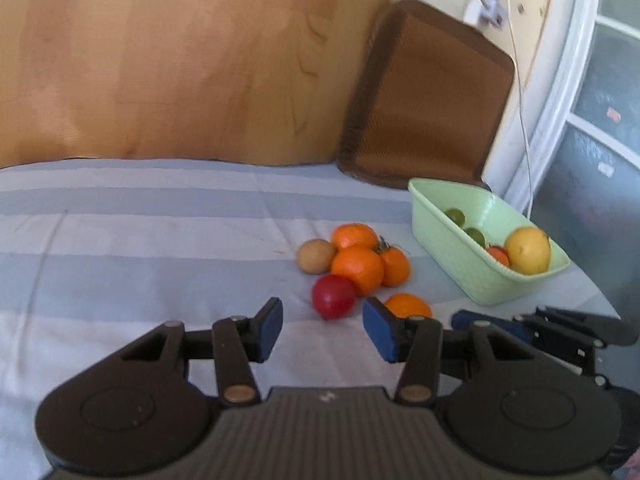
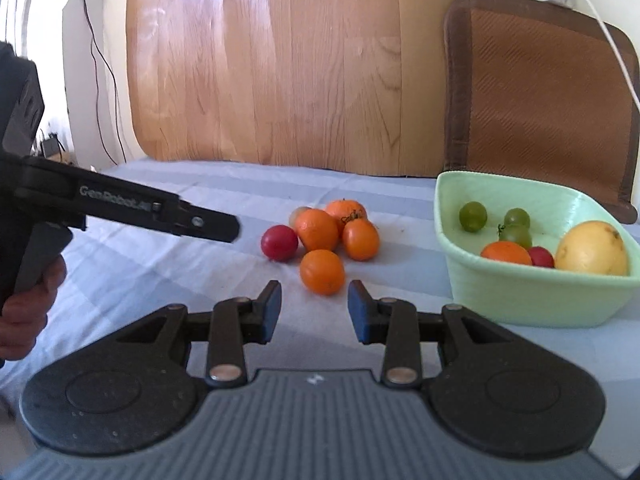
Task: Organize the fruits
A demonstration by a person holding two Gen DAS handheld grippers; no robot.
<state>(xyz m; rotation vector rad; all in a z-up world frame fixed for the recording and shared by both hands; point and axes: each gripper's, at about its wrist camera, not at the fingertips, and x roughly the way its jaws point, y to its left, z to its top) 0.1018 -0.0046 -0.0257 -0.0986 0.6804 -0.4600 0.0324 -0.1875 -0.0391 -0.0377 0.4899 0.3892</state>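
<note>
A cluster of fruit lies on the striped blue cloth: several oranges (image 2: 318,229), a red fruit (image 2: 279,243), a brown kiwi (image 1: 315,255) and a lone orange (image 2: 322,271) nearest me. A green basket (image 2: 532,288) at the right holds green fruits (image 2: 473,216), an orange, a small red fruit and a yellow fruit (image 2: 592,248). My left gripper (image 1: 322,330) is open and empty, just short of the red fruit (image 1: 333,296). My right gripper (image 2: 314,310) is open and empty, just short of the lone orange.
A wooden board (image 2: 288,60) and a brown cushion (image 2: 540,88) stand behind the bed surface. A white cable (image 2: 612,40) hangs at the right. The left gripper's body (image 2: 120,208) reaches in from the left in the right wrist view.
</note>
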